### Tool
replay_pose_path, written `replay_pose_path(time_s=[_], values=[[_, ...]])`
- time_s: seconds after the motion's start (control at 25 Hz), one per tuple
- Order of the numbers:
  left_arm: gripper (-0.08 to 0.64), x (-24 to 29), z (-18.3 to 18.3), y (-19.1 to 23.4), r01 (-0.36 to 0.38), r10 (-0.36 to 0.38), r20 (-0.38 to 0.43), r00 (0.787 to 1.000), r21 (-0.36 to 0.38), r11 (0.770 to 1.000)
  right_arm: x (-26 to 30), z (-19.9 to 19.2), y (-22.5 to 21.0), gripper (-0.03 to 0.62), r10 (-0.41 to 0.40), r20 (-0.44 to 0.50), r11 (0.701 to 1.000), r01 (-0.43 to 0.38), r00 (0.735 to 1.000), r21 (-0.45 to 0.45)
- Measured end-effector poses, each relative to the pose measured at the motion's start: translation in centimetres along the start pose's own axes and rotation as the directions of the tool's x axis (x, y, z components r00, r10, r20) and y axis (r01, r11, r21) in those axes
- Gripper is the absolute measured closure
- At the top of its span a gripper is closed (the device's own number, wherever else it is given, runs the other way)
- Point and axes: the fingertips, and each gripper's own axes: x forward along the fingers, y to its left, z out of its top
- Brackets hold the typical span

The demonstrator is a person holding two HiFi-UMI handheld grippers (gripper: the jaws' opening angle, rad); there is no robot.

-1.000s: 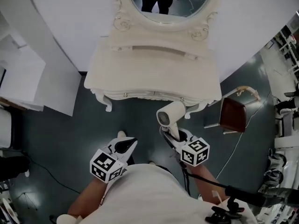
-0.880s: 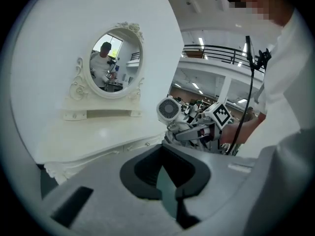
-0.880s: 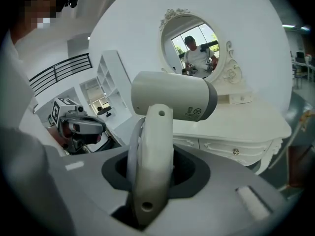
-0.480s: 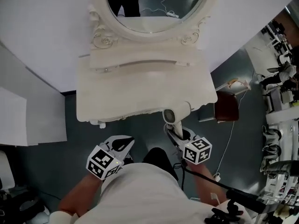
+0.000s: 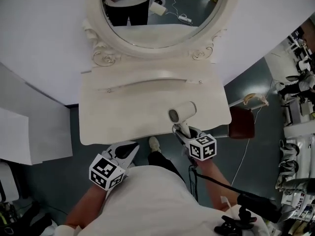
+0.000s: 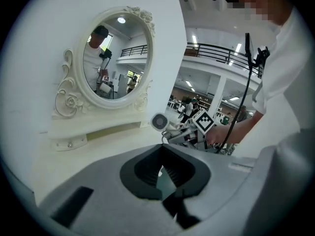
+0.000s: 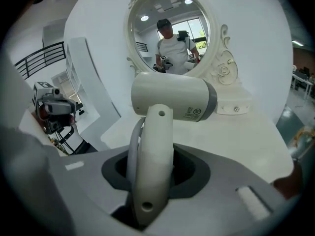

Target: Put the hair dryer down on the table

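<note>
The white hair dryer [image 5: 181, 113] hangs over the front right part of the white dressing table [image 5: 123, 112], nozzle pointing right and its rear grille toward me. My right gripper [image 5: 188, 133] is shut on its handle [image 7: 150, 166], which stands upright between the jaws, with the barrel [image 7: 172, 100] above them. The dryer is held above the tabletop [image 7: 236, 136] and does not rest on it. My left gripper [image 5: 129, 151] hovers at the table's front edge, shut with nothing in it. In the left gripper view the hair dryer [image 6: 158, 122] shows beyond the jaws.
An oval mirror [image 5: 157, 9] in a carved frame stands at the back of the table, above a low shelf [image 5: 152, 77]. A brown chair [image 5: 242, 122] stands at the table's right. The dryer's black cord [image 5: 216, 181] trails back past my right arm. White panels [image 5: 29, 136] stand at the left.
My right gripper has carried the hair dryer forward from in front of the table to above its front right part. The left gripper has come up to the table's front edge.
</note>
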Motion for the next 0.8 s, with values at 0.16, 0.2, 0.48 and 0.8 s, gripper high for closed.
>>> replay_pose_path(time_s=[0.16,0.2,0.48,0.8], values=[[0.558,2.8,3.5,2.0,-0.058,0.058,-0.004,0.998,-0.006,0.998,3.9,1.8,-5.0,0.459,0.01,-0.073,0.998,-0.015,0.997,-0.062],[0.558,3.5,4.3,2.5,-0.071,0.071,-0.005,0.997,-0.005,0.997,4.9,2.1,-6.1,0.459,0.014,-0.092,0.997,-0.021,0.996,-0.076],[0.558,7.7,7.9,5.4,-0.153,0.153,0.007,0.988,-0.041,0.987,11.0,2.5,-11.8,0.459,0.045,-0.21,0.991,-0.07,0.977,-0.117],[0.558,10.4,9.5,7.2,-0.208,0.208,-0.009,0.978,-0.07,0.976,14.8,2.9,-14.3,0.457,0.041,-0.306,0.976,-0.104,0.951,-0.19]])
